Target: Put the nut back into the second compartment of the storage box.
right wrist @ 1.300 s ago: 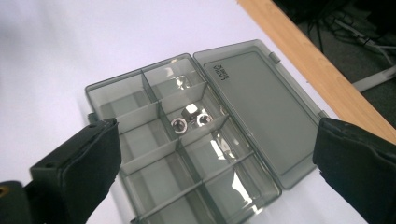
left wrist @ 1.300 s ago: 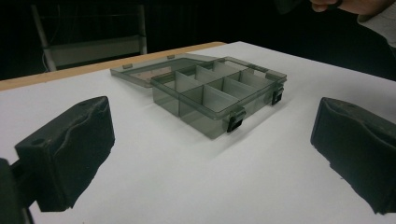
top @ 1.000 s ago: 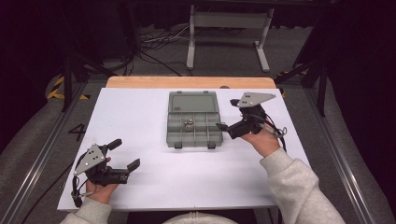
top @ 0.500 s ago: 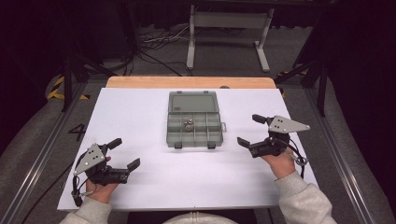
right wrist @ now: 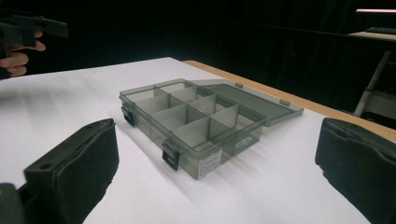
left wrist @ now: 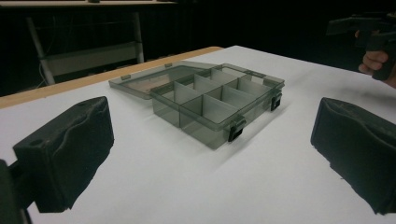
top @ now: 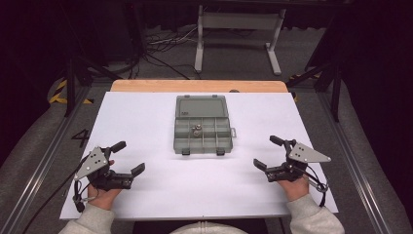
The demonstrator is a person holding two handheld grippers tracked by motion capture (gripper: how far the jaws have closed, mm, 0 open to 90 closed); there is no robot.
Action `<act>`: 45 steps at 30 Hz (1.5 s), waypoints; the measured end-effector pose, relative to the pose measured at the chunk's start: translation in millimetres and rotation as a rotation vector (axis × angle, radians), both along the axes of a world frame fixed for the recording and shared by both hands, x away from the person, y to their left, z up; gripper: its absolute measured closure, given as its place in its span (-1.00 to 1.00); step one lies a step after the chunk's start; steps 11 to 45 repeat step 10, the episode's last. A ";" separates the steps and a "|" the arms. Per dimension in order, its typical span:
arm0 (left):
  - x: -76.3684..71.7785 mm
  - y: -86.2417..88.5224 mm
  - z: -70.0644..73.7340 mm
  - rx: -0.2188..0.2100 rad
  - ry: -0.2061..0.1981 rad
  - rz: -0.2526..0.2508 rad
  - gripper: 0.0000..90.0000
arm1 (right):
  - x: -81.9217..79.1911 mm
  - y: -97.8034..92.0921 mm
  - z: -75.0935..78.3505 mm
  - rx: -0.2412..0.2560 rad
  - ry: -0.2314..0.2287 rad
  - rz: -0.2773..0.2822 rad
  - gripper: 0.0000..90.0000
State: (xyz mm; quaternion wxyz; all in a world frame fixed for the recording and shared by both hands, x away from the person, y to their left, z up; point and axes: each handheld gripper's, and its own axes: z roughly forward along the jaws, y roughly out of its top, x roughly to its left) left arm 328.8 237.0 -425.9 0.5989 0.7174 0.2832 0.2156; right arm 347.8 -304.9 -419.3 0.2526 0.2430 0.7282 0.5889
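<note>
I am holding my left gripper (top: 130, 157) near the front left corner of the white table sheet (top: 146, 122), its jaws standing wide apart with nothing between them, and my right gripper (top: 266, 152) is resting near the front right corner in the same way, spread wide and holding nothing. Both are sitting well apart from the translucent grey plastic compartment box (top: 202, 130), which is lying between them and farther back, near the middle of the sheet, with its lid (top: 200, 106) folded flat open behind it and its two black latches (left wrist: 236, 129) facing me. A small metal piece (top: 197, 130) is lying in one of the middle compartments; I cannot tell what it is. I am judging the work to be at a pause, with both hands drawn back. The next move is probably calling for a reach forward to the lid's far edge, swinging it over, then pressing the latches shut.
</note>
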 end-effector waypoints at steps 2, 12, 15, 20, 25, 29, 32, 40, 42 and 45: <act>0.6 -0.2 1.1 -0.002 -0.005 -0.006 -1.00 | -0.1 -0.5 -2.2 0.009 0.004 -0.001 -1.00; 1.0 0.2 2.7 0.002 0.003 -0.022 -1.00 | 0.0 -4.2 -6.0 0.040 0.009 -0.021 -1.00; 1.0 0.2 2.7 0.002 0.003 -0.022 -1.00 | 0.0 -4.2 -6.0 0.040 0.009 -0.021 -1.00; 1.0 0.2 2.7 0.002 0.003 -0.022 -1.00 | 0.0 -4.2 -6.0 0.040 0.009 -0.021 -1.00; 1.0 0.2 2.7 0.002 0.003 -0.022 -1.00 | 0.0 -4.2 -6.0 0.040 0.009 -0.021 -1.00; 1.0 0.2 2.7 0.002 0.003 -0.022 -1.00 | 0.0 -4.2 -6.0 0.040 0.009 -0.021 -1.00; 1.0 0.2 2.7 0.002 0.003 -0.022 -1.00 | 0.0 -4.2 -6.0 0.040 0.009 -0.021 -1.00; 1.0 0.2 2.7 0.002 0.003 -0.022 -1.00 | 0.0 -4.2 -6.0 0.040 0.009 -0.021 -1.00; 1.0 0.2 2.7 0.002 0.003 -0.022 -1.00 | 0.0 -4.2 -6.0 0.040 0.009 -0.021 -1.00; 1.0 0.2 2.7 0.002 0.003 -0.022 -1.00 | 0.0 -4.2 -6.0 0.040 0.009 -0.021 -1.00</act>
